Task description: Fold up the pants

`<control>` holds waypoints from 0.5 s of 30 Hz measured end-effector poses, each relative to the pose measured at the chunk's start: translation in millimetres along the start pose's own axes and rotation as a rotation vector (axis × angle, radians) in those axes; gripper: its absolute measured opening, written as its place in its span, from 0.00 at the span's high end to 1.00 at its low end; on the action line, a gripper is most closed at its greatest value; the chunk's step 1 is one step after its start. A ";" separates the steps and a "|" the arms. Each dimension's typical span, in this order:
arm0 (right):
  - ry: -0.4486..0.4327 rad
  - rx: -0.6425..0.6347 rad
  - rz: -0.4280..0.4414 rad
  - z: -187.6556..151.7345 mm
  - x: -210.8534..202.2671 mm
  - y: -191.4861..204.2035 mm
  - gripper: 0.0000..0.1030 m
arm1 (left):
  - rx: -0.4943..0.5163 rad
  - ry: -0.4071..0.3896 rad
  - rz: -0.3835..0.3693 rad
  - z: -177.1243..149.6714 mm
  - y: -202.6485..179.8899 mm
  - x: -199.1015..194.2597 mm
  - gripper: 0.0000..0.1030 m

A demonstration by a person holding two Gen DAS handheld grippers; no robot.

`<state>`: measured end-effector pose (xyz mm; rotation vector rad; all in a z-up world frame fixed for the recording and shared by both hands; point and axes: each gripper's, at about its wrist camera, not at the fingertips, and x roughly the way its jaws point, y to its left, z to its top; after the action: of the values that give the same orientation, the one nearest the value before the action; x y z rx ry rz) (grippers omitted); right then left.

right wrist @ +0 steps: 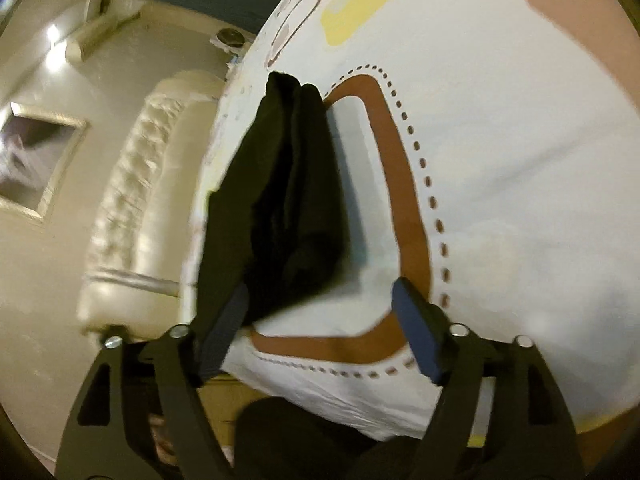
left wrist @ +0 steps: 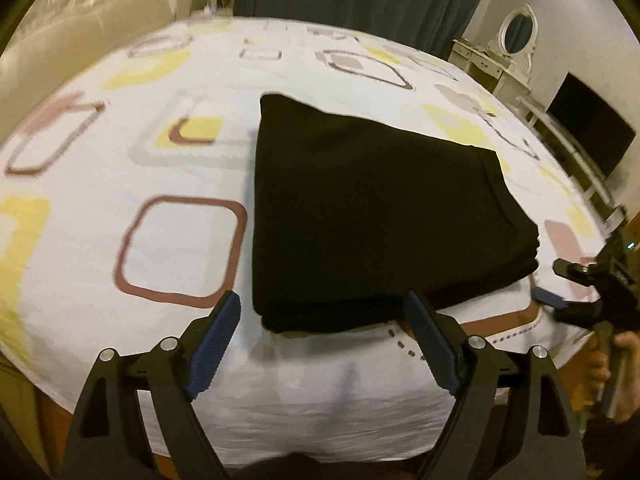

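The black pants (left wrist: 372, 208) lie folded into a thick rectangle on the bed (left wrist: 120, 160), near its front edge. My left gripper (left wrist: 324, 304) is open and empty, just in front of the fold's near edge, its right finger overlapping that edge in view. My right gripper (left wrist: 556, 284) shows at the right of the pants, open. In the right wrist view, which is rolled sideways, the right gripper (right wrist: 320, 296) is open with the stacked edge of the pants (right wrist: 280, 208) just ahead of its left finger (right wrist: 224, 332). Neither gripper holds cloth.
The bed has a white sheet with brown and yellow squares (left wrist: 180, 248). A cream tufted headboard (right wrist: 132, 208) stands at the bed's left end. A dark curtain (left wrist: 360, 0) hangs behind. A white dresser with mirror (left wrist: 512, 48) and a dark TV (left wrist: 588, 136) stand at the right.
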<state>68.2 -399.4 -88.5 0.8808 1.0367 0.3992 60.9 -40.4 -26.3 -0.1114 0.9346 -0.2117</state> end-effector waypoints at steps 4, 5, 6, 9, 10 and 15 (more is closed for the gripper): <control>-0.046 -0.088 -0.134 -15.3 -5.5 14.6 0.21 | 0.003 -0.038 0.062 -3.1 -4.8 -10.7 0.18; -0.051 -0.105 -0.159 -18.0 -4.7 18.7 0.21 | -0.003 -0.044 0.066 -3.6 -4.8 -14.0 0.18; -0.057 -0.124 -0.182 -20.6 -4.8 22.6 0.21 | -0.005 -0.049 0.067 -5.1 -4.3 -16.3 0.18; -0.088 -0.213 -0.260 -30.8 -5.5 41.3 0.21 | -0.012 -0.073 0.079 -7.3 -4.7 -26.1 0.18; -0.095 -0.249 -0.285 -35.2 -5.6 48.2 0.21 | -0.016 -0.078 0.079 -8.0 -4.9 -29.1 0.18; -0.152 -0.423 -0.383 -58.1 -2.7 81.2 0.16 | -0.033 -0.097 0.071 -12.0 -5.3 -43.4 0.17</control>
<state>24.9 -326.5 -35.7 0.3179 0.9102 0.2103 25.5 -35.7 1.7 -0.1179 0.8445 -0.1243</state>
